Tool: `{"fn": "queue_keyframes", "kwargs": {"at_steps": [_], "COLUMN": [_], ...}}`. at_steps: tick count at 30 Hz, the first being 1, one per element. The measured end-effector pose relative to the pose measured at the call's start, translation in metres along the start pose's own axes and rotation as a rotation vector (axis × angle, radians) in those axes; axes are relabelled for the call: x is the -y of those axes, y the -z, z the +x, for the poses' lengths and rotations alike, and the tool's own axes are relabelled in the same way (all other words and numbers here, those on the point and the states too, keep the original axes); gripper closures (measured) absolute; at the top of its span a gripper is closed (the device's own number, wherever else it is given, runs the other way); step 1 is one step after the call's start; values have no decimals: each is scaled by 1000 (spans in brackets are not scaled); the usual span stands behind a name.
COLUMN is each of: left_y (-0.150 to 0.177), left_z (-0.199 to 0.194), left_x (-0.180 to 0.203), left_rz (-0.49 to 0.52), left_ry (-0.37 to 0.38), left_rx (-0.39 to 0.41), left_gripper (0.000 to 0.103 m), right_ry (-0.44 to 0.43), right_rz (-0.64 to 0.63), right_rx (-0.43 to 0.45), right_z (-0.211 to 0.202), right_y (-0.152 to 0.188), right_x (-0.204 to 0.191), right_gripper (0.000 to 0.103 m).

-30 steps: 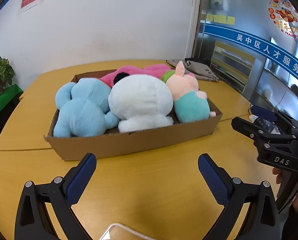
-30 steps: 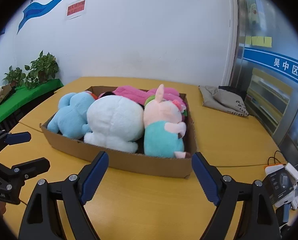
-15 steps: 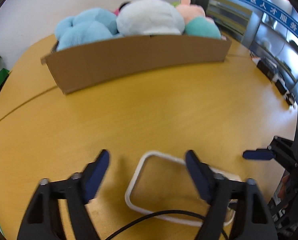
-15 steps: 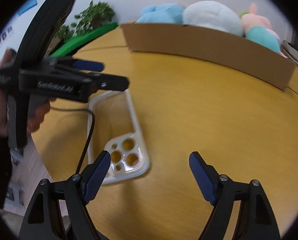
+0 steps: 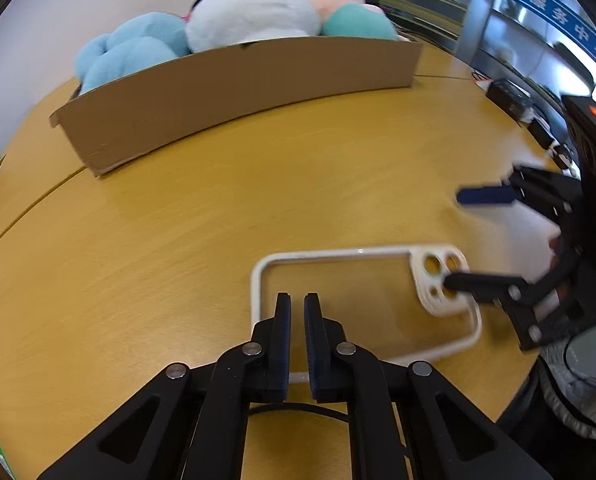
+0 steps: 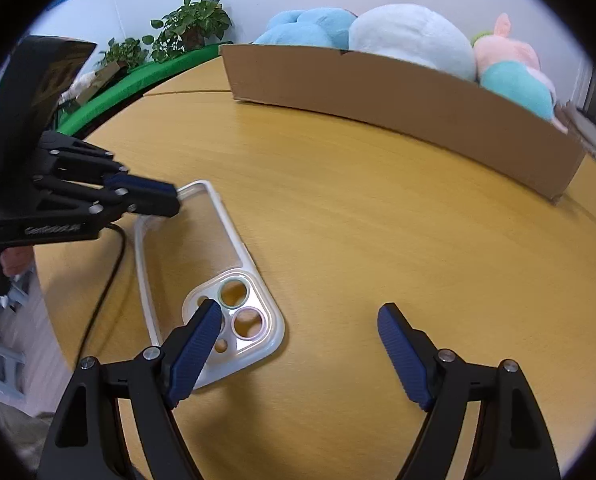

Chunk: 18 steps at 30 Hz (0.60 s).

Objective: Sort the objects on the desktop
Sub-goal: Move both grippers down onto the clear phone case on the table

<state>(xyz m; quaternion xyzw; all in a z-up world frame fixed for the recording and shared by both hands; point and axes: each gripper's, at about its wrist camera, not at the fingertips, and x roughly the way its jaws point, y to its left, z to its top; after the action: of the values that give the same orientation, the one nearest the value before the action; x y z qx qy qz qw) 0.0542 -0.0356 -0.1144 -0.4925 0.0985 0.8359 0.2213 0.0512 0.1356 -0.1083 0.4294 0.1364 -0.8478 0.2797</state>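
Left wrist view: clear phone case (image 5: 365,300) with white rubbery rim and a camera-hole block lies flat on the smooth yellow wood table (image 5: 178,240), on the near side of the long cardboard box (image 5: 238,92) of fuzzy plush toys (image 5: 254,16). Left gripper (image 5: 296,312), ribbed blue pads, is pinched almost shut over the case's near rim; half a second ago it was spread wide. Right gripper (image 6: 299,344) is spread open, its left pad over the case's camera corner, now closer than before. Black cable (image 6: 106,280) runs beside the case.
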Motion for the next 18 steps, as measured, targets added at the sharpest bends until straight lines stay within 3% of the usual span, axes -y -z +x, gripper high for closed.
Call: {"fn": "queue_keyframes", "kwargs": {"at_steps": [2,5,7,8,9,13,16,18], "left_y": [0,-5,-9,-12,-15,-27,-35,-32], "left_z": [-1,-9,-18,-23,-25,-22,-17,-10], "left_x": [7,8,7,6,6,4,4,9], "left_rz": [28,73,143,182,223,386,508,578], "left_ry": [51,143,197,224,247,324,383,417], "left_rx": [-5,33,71,89,94,51,14,-20], "left_gripper": [97,92,61,24,6,6,6,6], "right_ry": [26,-30,-120,-166,-203,-273,-249,-293], "right_rz": [-64,-168,-253,-307,-366,-523,-559,-518], "right_rx": [3,9,18,24,20,-15,-79,-75], "right_z": [-2,-12,-21,-25,-27,-20,4,13], "right_y": [-2,-1,2,2,1,-6,-7,-8], "right_x": [3,13,13,12,8,-11,-19,-14], "right_gripper": [23,22,22,22,21,20,20,20]}}
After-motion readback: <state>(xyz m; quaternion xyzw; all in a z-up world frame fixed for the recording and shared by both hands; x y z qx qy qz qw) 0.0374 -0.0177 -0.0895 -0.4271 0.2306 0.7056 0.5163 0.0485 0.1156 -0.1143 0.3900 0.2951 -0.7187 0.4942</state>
